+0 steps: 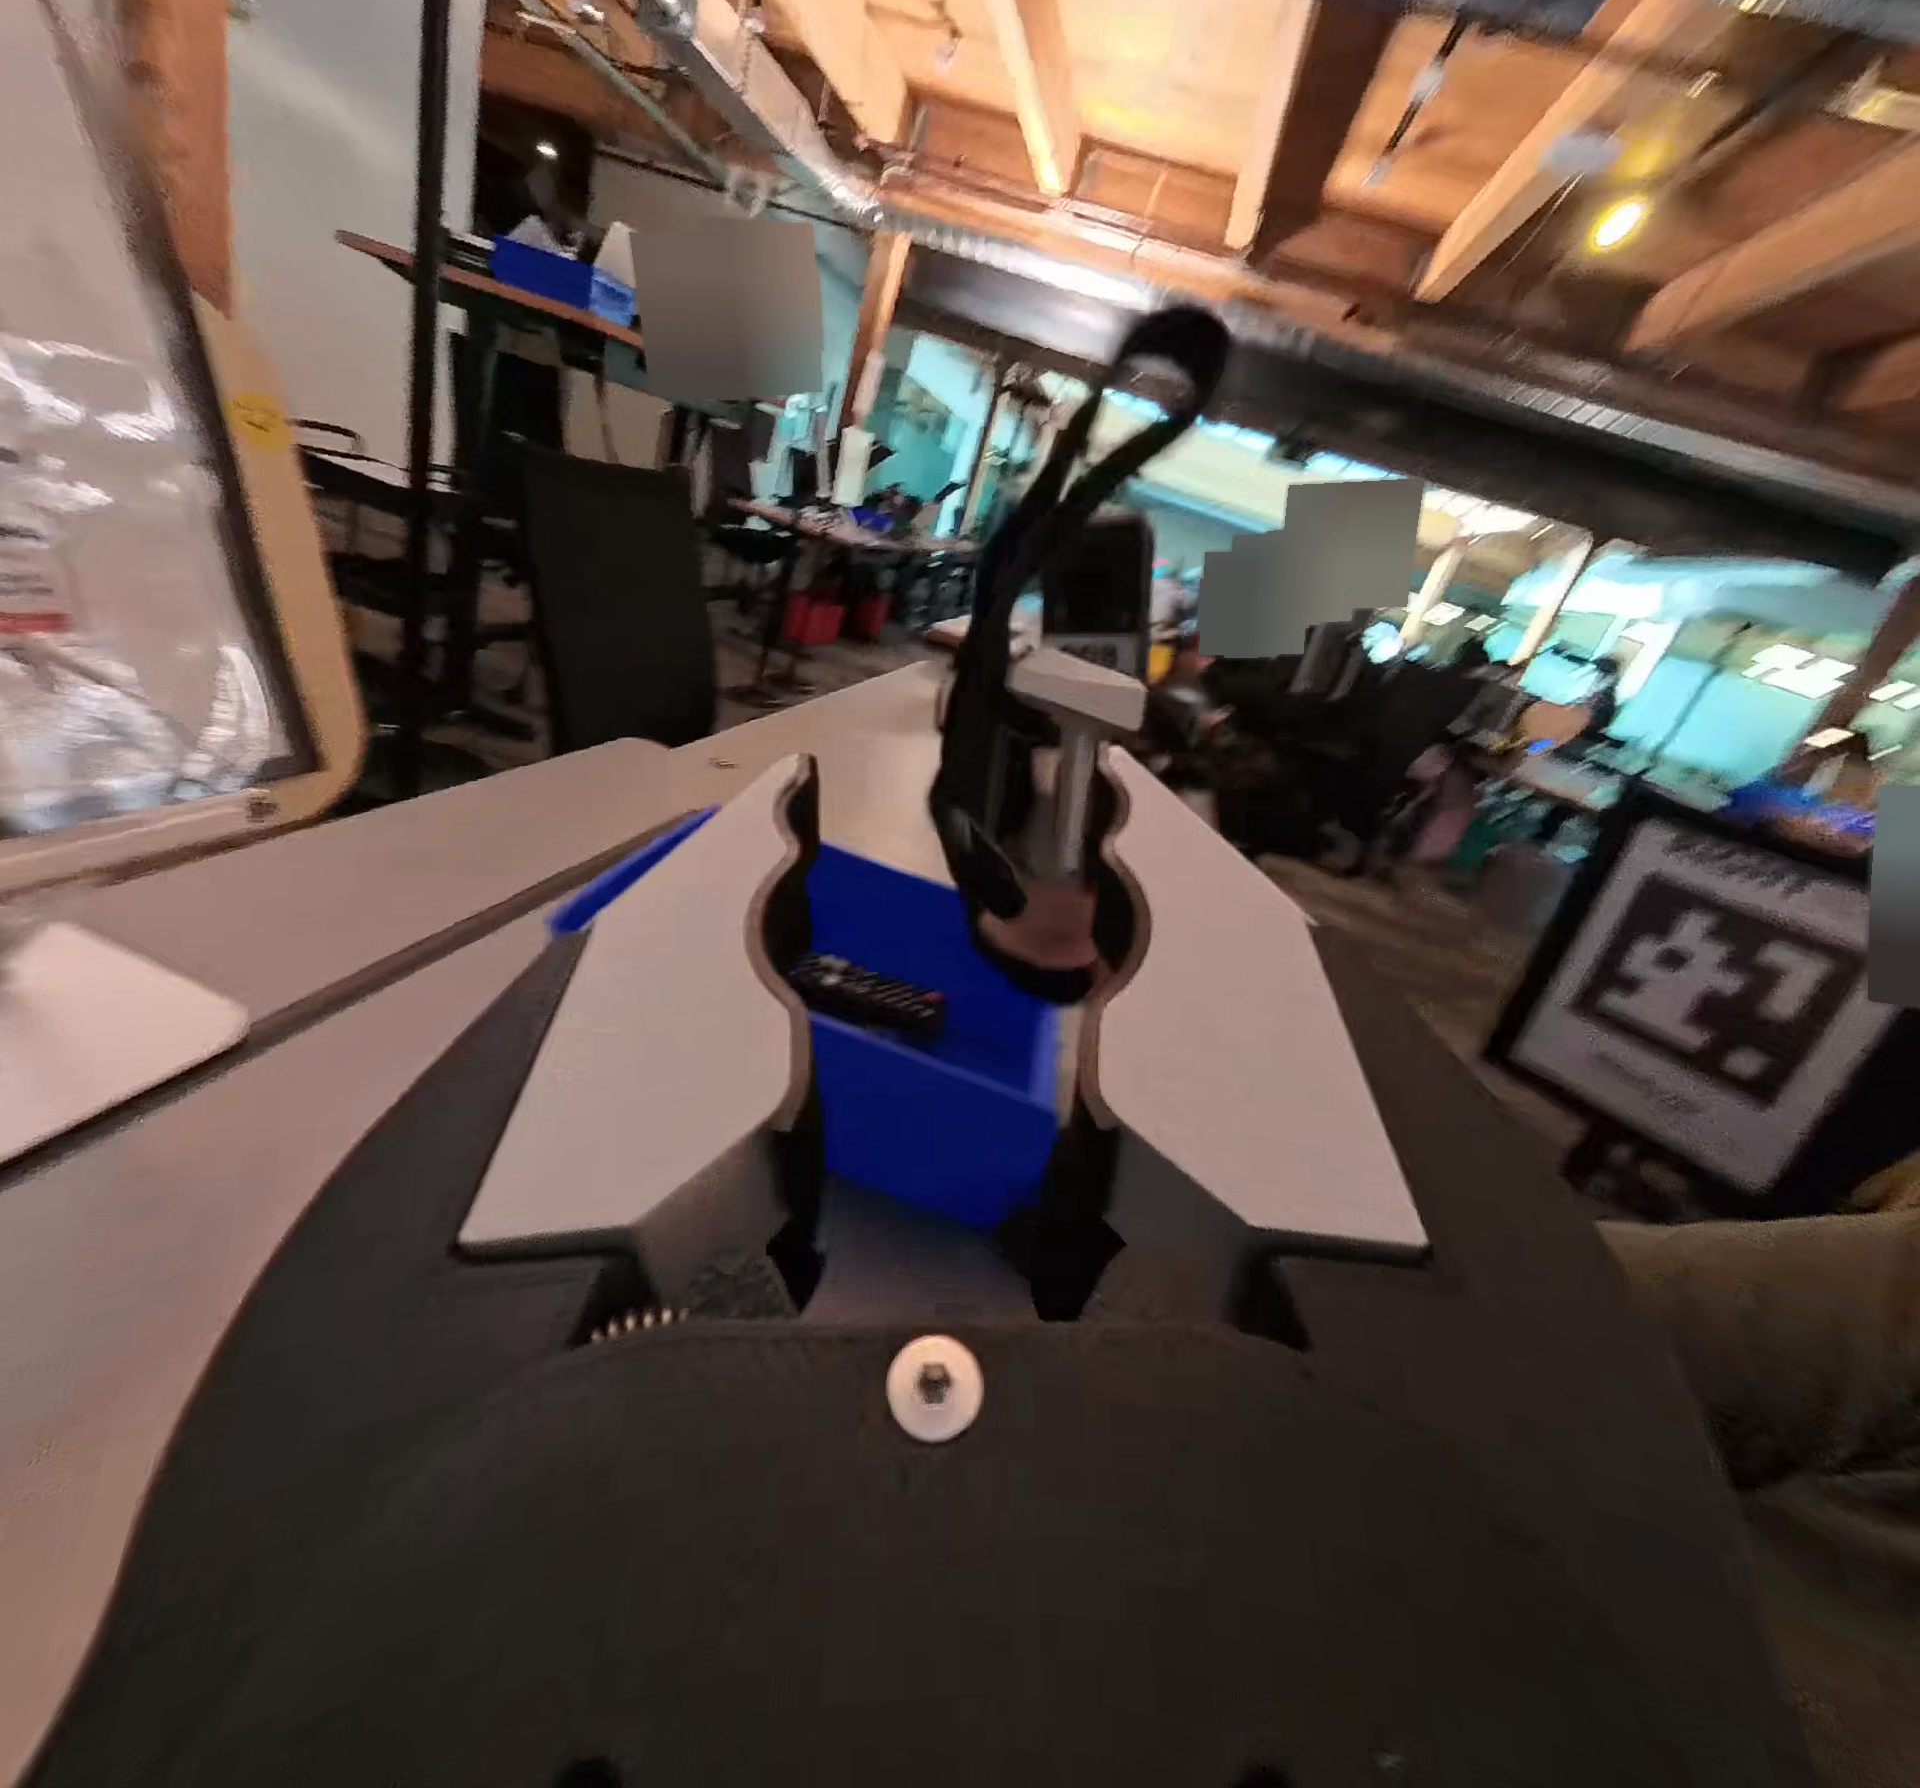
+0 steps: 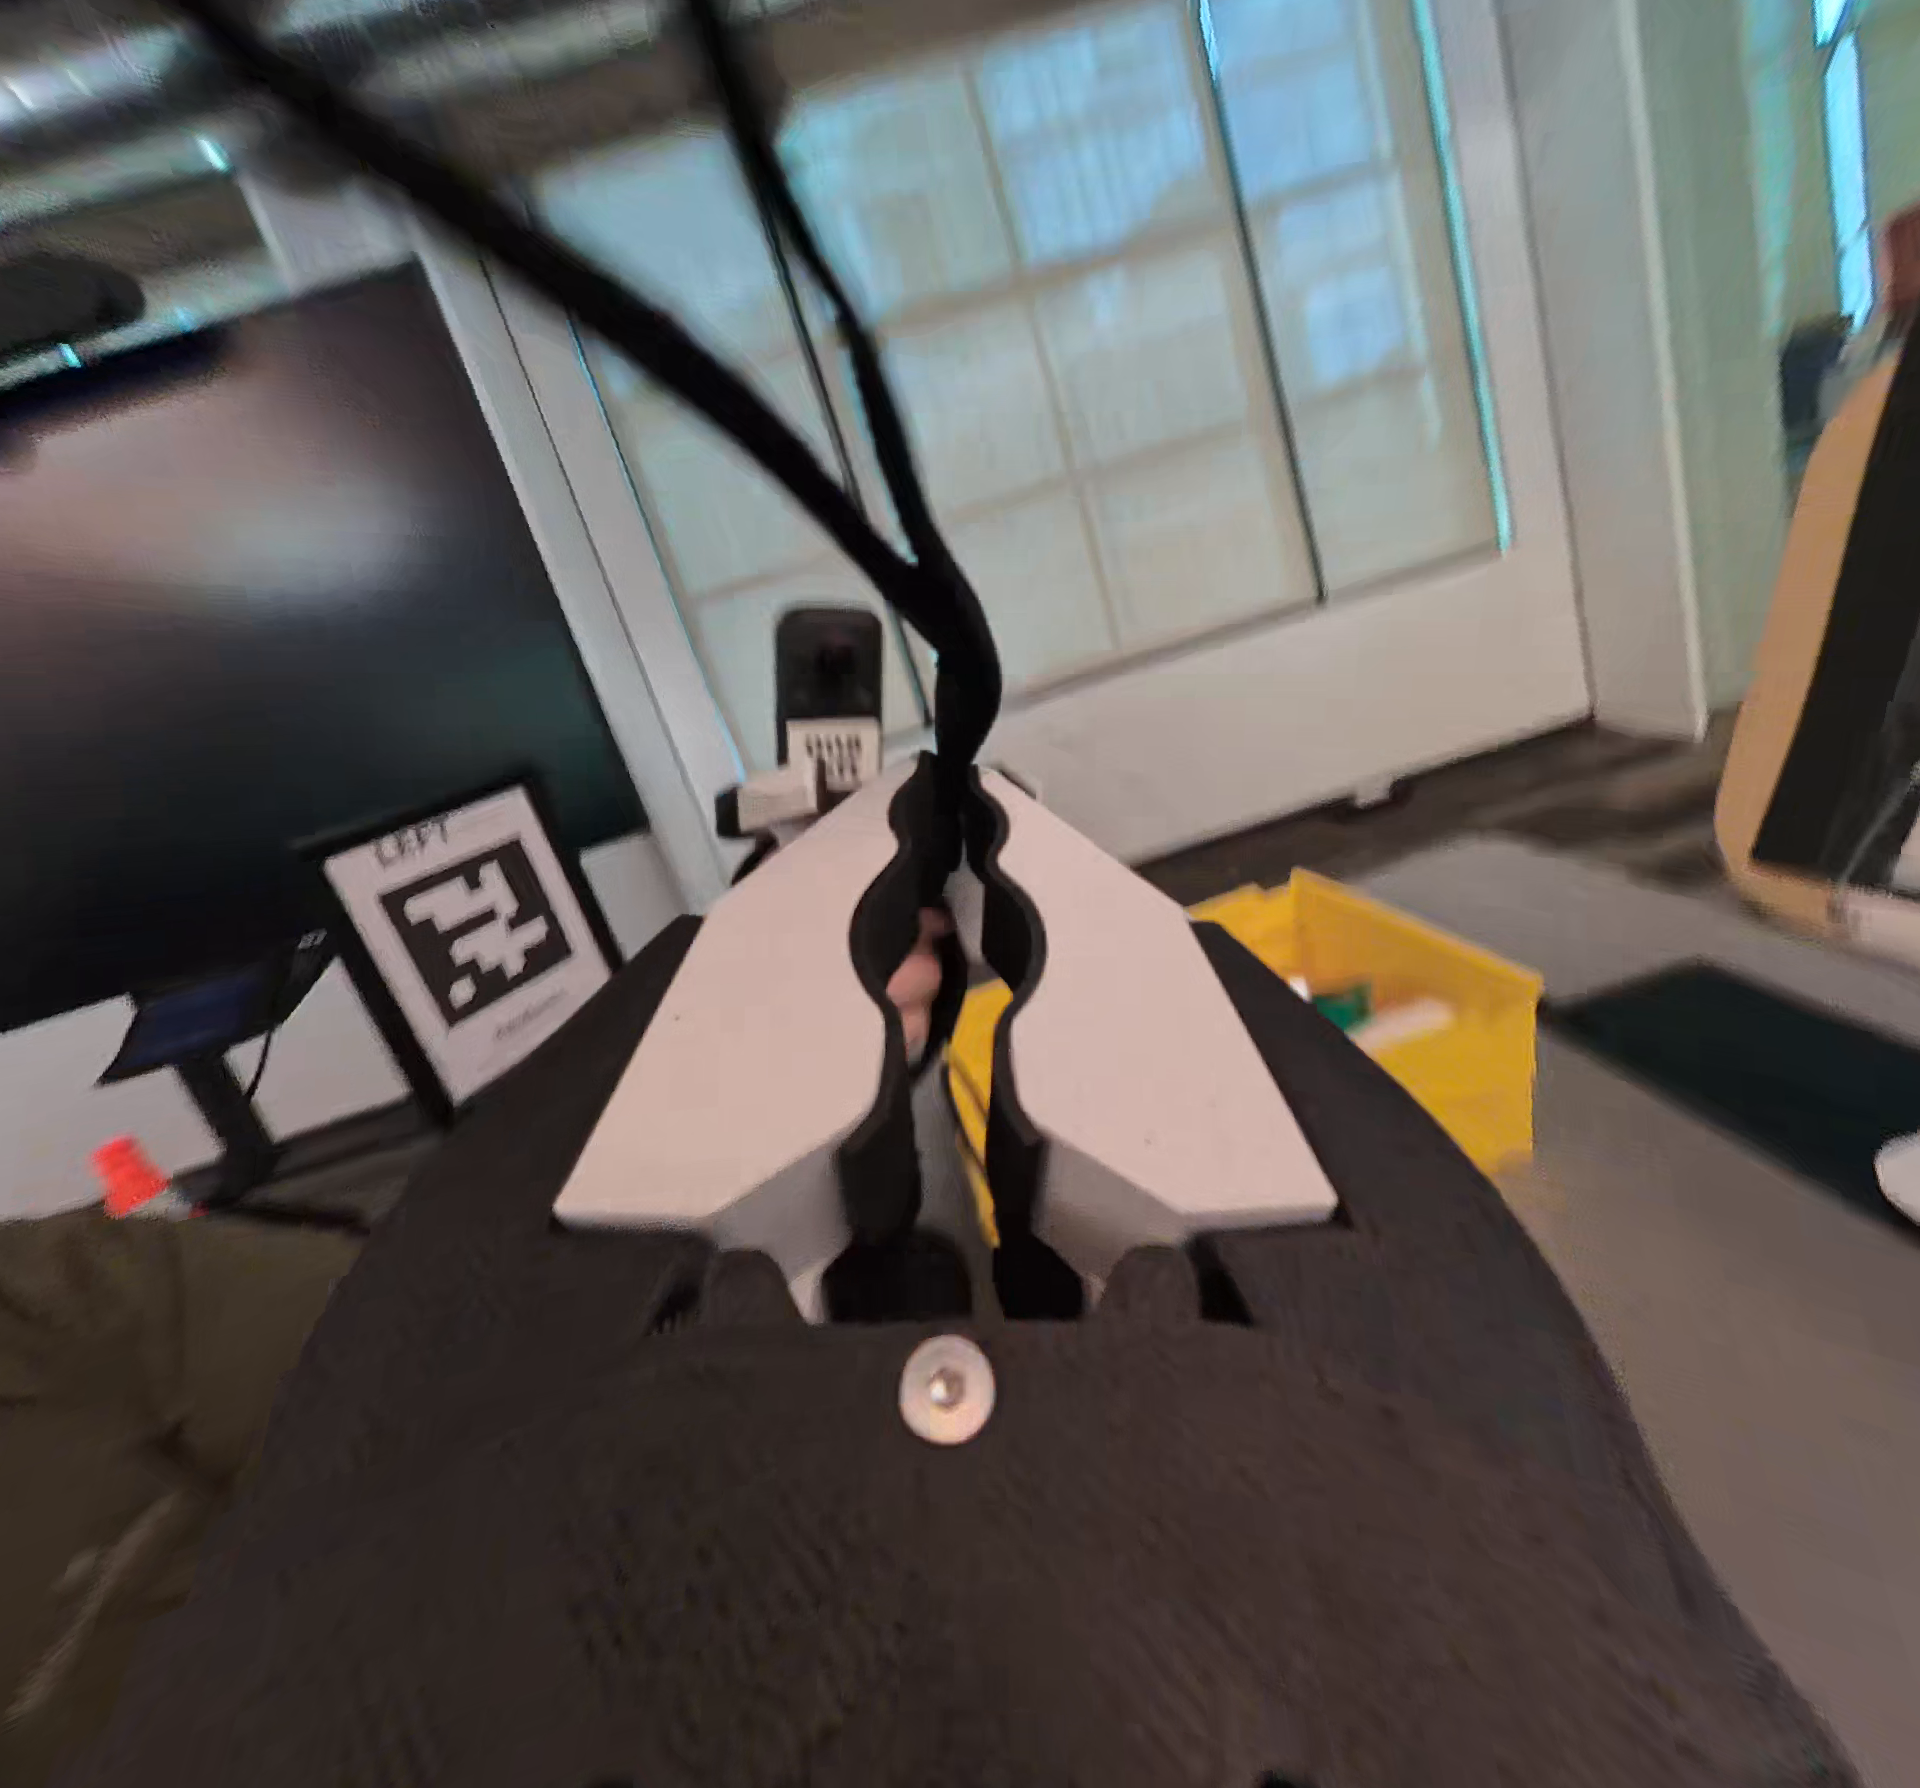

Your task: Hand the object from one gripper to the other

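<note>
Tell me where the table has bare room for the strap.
Bare table lies left of the blue bin, up to the silver base. The blue bin holds a black part; the yellow bin is crowded too.

This is an open workshop or lab in a converted industrial building: bare wooden ceiling beams [image 1: 1039,55] with a metal duct [image 1: 665,3] run overhead, and far rows of cluttered desks [image 1: 831,533] fill the floor. Printed black-and-white marker boards [image 1: 1704,1000] lean on the floor, and a blue parts bin [image 1: 935,1094] sits on the near pale bench [image 1: 312,959]. On the other side are tall paned windows [image 2: 1122,336], a large dark screen [image 2: 260,616] at left and a yellow bin [image 2: 1423,1011] of oddments.
</note>
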Demonstrator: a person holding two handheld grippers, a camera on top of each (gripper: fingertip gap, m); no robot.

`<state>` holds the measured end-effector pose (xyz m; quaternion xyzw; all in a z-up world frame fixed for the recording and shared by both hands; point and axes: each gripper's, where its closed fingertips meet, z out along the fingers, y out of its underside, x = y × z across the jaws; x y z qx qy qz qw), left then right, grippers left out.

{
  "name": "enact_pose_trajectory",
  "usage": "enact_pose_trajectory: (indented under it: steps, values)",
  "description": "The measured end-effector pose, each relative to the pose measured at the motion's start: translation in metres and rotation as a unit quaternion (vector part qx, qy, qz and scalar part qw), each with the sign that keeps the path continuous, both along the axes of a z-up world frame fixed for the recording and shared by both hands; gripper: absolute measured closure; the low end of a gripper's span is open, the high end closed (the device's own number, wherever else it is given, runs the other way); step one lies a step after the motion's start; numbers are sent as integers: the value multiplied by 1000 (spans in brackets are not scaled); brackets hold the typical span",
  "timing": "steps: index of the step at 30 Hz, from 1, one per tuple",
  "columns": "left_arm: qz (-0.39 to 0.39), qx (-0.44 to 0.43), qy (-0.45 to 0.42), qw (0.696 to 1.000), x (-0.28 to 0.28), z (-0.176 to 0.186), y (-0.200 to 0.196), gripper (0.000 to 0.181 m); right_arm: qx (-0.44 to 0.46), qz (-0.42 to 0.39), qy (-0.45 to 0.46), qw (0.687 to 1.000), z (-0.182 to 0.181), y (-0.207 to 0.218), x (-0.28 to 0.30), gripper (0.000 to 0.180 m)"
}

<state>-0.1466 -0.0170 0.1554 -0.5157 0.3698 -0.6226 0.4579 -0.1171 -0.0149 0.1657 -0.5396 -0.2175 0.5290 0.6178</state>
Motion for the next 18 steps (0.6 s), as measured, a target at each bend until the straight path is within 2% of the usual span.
enact_pose_trajectory:
  steps: [3, 6, 10, 14, 18]
  values:
    - [32, 69, 35, 997, -6, -3, 0, 128, -97, 40, -117, 988, -37, -4, 5, 177]
    - [21, 102, 63, 993, -4, -8, -8, 128, -154, 18, -230, 961, -76, -5, 17, 177]
    - [27, 113, 122, 986, 10, -31, -6, 130, -150, -10, -331, 932, -99, -10, 20, 177]
    - [64, 178, 187, 964, 21, -51, -3, 125, -130, -39, -423, 896, -113, -15, 19, 177]
    - [39, 125, 202, 971, 31, -60, -10, 123, -93, -79, -482, 867, -115, -14, 12, 177]
